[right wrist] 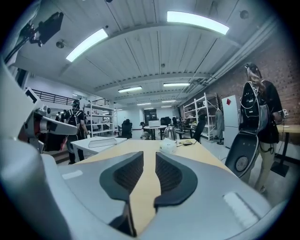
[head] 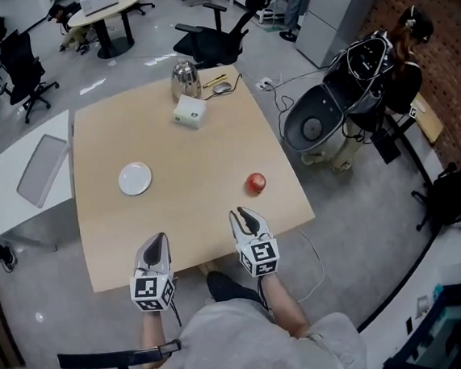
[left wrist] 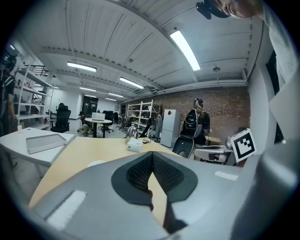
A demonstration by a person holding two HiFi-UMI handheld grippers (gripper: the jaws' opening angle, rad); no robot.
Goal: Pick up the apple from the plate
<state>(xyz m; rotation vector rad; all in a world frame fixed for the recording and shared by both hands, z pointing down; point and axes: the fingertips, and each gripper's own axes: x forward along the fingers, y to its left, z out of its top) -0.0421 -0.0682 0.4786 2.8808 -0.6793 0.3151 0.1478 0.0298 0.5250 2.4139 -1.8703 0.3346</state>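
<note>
The small round red apple (head: 255,183) lies just ahead of the right gripper (head: 242,213), whose jaws stand slightly apart and empty. The left gripper (head: 161,237) seems closed, with a round white plate (head: 135,178) ahead of it.

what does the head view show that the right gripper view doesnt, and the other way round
Only the head view: the apple lying on the bare table, off the white plate, and the left claw. Only the right gripper view: the ceiling lights. Both: the right claw, its jaws slightly apart with nothing between them, the table, and the kettle and white box at its far end.
</note>
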